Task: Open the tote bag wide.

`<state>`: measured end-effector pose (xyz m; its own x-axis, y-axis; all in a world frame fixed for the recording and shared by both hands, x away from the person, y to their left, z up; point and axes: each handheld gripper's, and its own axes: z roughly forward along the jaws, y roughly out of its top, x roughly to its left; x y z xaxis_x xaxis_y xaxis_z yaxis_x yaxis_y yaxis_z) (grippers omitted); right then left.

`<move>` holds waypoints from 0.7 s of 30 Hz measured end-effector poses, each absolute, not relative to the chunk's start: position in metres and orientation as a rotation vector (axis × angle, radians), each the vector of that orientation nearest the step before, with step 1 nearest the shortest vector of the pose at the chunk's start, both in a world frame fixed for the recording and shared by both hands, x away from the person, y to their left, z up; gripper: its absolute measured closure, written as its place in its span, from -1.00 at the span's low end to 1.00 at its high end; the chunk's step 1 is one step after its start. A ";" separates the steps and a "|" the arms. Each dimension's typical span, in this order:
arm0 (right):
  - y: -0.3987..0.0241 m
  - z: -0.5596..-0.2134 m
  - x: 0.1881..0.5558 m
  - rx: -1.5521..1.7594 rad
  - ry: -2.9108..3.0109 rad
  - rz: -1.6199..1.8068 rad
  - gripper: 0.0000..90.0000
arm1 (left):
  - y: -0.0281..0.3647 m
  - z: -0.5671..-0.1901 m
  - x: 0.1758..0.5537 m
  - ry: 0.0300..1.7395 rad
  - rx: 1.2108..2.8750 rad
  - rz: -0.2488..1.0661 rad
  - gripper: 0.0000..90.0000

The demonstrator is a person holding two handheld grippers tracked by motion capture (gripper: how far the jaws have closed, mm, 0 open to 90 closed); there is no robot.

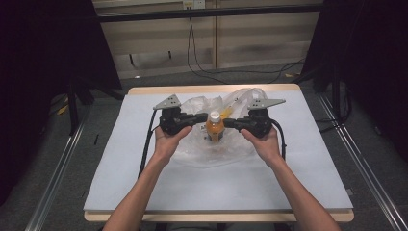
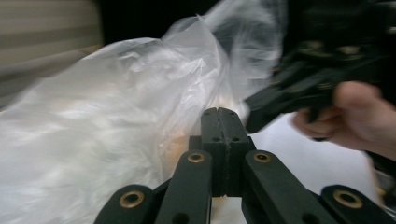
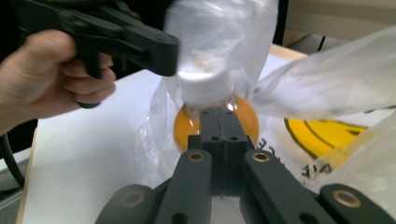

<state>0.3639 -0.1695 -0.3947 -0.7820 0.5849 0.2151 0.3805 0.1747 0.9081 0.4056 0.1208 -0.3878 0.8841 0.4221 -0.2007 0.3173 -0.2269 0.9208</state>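
An orange drink bottle (image 1: 214,130) with a white cap stands upright inside a crumpled clear plastic bag (image 1: 202,150) at the middle of the table. My left gripper (image 1: 204,117) and right gripper (image 1: 226,122) face each other on either side of the bottle's neck. In the left gripper view the jaws (image 2: 223,110) are pressed together and the bag's film (image 2: 116,116) runs taut to their tips. The right gripper (image 3: 223,109) is shut too, with film (image 3: 327,79) stretching to its tips and the bottle (image 3: 184,126) just behind.
The white board (image 1: 144,183) covers the wooden table, bare around the bag. A yellow print (image 3: 322,135) shows on the bag's lower part. Dark curtains flank the table, cables lie on the floor behind it, and metal rails run along both sides.
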 end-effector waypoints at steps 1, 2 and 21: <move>-0.171 -0.394 0.365 0.948 2.259 1.657 1.00 | 0.123 -0.392 0.411 0.580 1.848 0.114 1.00; -0.174 -0.395 0.368 0.967 2.248 1.647 1.00 | 0.125 -0.396 0.417 0.607 1.856 0.114 1.00; -0.208 -0.479 0.407 1.278 2.354 1.372 1.00 | 0.129 -0.483 0.442 0.762 2.240 0.079 1.00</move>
